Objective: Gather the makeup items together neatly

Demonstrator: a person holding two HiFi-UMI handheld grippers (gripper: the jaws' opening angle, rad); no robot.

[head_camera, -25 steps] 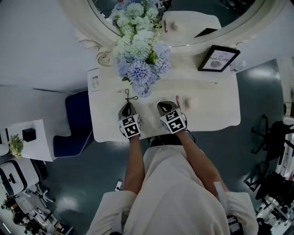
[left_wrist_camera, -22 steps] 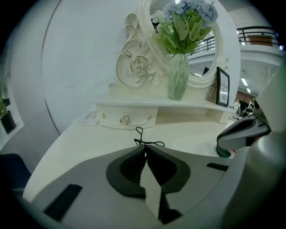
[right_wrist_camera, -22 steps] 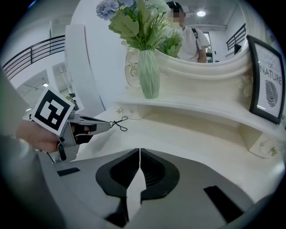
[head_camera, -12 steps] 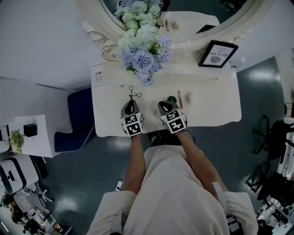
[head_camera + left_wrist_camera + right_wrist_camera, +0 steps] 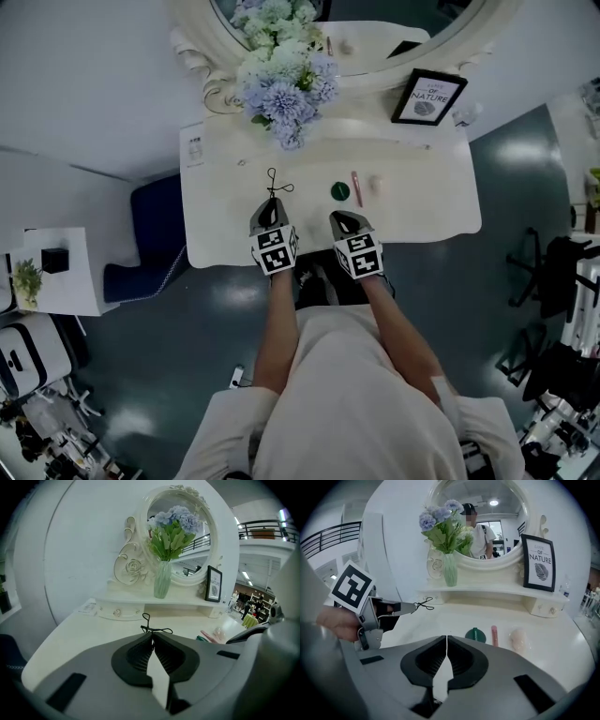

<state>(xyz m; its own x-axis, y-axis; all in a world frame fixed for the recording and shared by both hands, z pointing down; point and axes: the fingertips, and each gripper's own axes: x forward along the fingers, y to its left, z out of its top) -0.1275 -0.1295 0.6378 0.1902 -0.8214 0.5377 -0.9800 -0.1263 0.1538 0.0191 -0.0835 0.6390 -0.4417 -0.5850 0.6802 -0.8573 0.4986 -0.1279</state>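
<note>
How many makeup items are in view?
4. An eyelash curler is gripped by the left tool; a green round item, a pink tube and a pale puff lie side by side on the table. Others may be hidden.

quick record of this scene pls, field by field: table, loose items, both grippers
surface: white vanity table
left gripper: fingers shut on a thin black looped tool, held at their tips
right gripper: fingers shut, nothing between them
loose items: green round item, pink tube, pale puff, side by side just beyond the right gripper
back of table: vase of blue flowers, framed print
</note>
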